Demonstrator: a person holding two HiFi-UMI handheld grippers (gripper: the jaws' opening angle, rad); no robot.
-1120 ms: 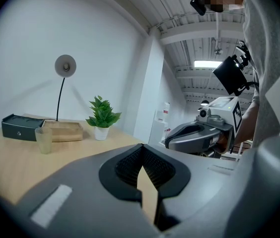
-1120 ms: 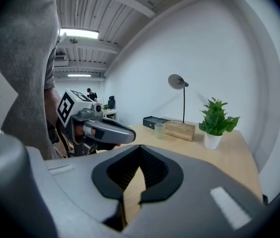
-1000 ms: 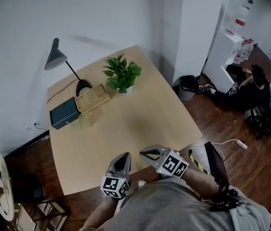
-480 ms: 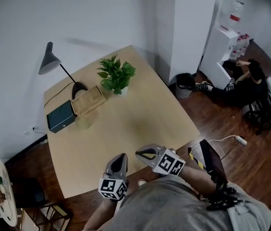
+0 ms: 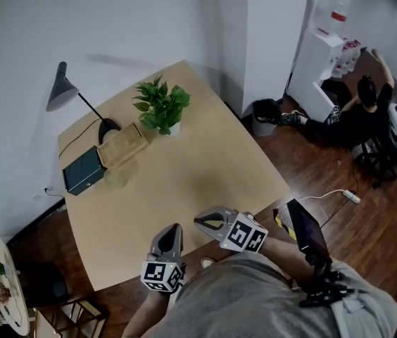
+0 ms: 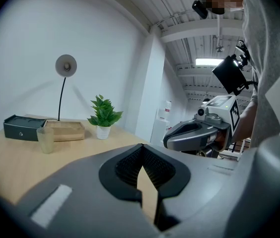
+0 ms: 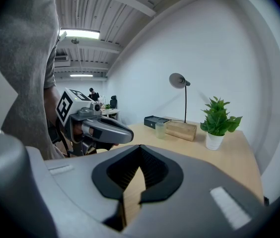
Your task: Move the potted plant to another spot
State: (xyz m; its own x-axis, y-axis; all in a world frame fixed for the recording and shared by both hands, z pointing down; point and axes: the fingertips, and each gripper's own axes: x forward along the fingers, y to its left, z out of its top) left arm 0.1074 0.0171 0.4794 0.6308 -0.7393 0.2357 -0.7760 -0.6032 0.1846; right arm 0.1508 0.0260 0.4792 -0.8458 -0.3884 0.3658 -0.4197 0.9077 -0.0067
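A green potted plant (image 5: 160,106) in a white pot stands at the far side of the wooden table (image 5: 184,182); it also shows as the plant (image 6: 104,116) in the left gripper view and the plant (image 7: 217,121) in the right gripper view. My left gripper (image 5: 172,230) hovers over the table's near edge, jaws shut and empty. My right gripper (image 5: 205,222) sits just to its right, also shut on nothing. Each gripper sees the other: the right gripper (image 6: 189,135) and the left gripper (image 7: 105,131). Both are far from the plant.
A black lamp (image 5: 68,94), a dark box (image 5: 82,170), a wooden tray (image 5: 122,144) and a pale cup (image 5: 114,179) stand left of the plant. A white wall corner and a bin (image 5: 263,116) lie right of the table. A person (image 5: 364,108) crouches at the back right.
The head view has shifted slightly, so the table and plant sit a little further left and up in the picture. Both grippers keep their places, shut.
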